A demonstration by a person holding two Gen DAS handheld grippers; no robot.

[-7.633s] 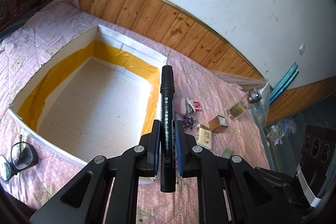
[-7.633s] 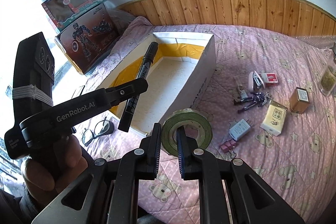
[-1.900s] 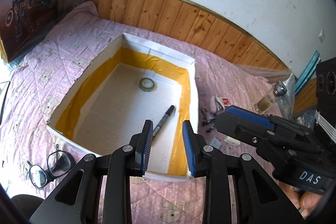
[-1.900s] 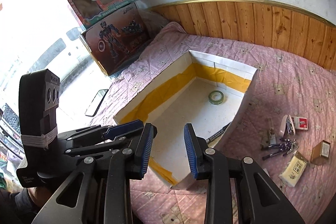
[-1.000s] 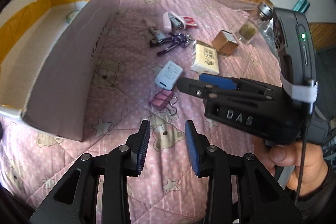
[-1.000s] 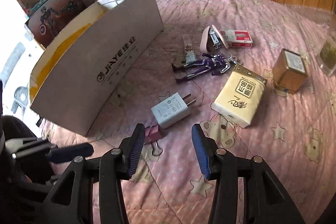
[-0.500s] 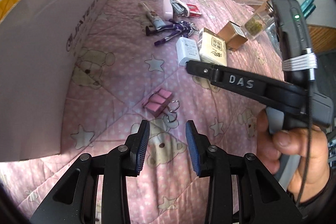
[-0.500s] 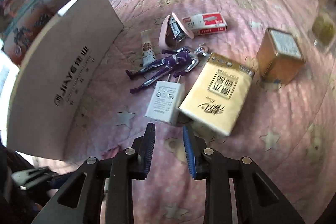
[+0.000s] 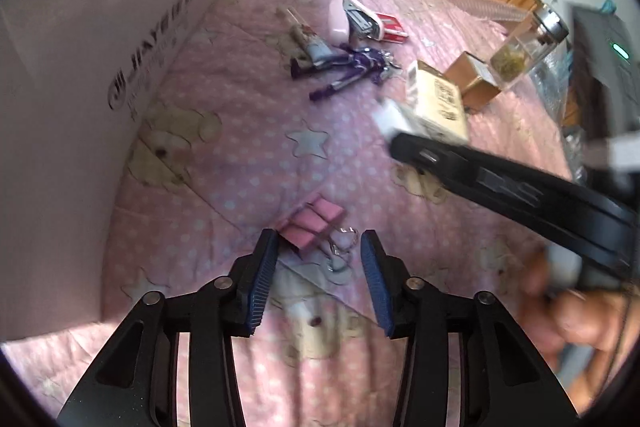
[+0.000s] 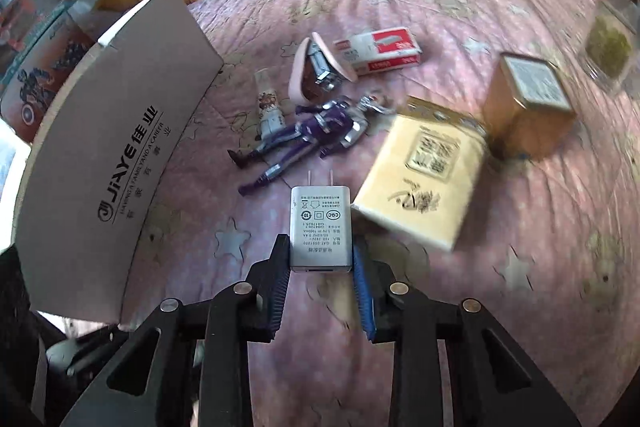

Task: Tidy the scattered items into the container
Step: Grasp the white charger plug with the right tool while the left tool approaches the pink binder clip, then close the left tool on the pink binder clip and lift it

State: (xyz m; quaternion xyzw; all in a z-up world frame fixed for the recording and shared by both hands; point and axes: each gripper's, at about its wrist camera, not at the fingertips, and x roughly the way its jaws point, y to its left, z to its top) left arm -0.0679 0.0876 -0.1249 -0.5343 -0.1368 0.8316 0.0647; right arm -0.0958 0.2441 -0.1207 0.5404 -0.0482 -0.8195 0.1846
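Note:
My left gripper [image 9: 320,251] is open, low over the pink quilt, its jaws on either side of the near end of a pink binder clip [image 9: 310,221]. My right gripper [image 10: 322,255] has its jaws around the near end of a white plug adapter [image 10: 320,227], prongs pointing away; it also shows blurred in the left wrist view [image 9: 394,119]. The white cardboard box [image 10: 120,155] stands at the left; its wall shows in the left wrist view [image 9: 80,87].
On the quilt lie a purple figure [image 10: 304,135], a small tube [image 10: 268,109], a pink stapler [image 10: 312,67], a red staple box [image 10: 380,51], a yellow tissue pack [image 10: 424,171], a brown tin [image 10: 528,103] and a glass bottle [image 9: 524,51].
The left gripper has moved down to the binder clip. The right gripper has moved forward and closed in around the plug adapter. Earlier the marker and tape roll were put in the box.

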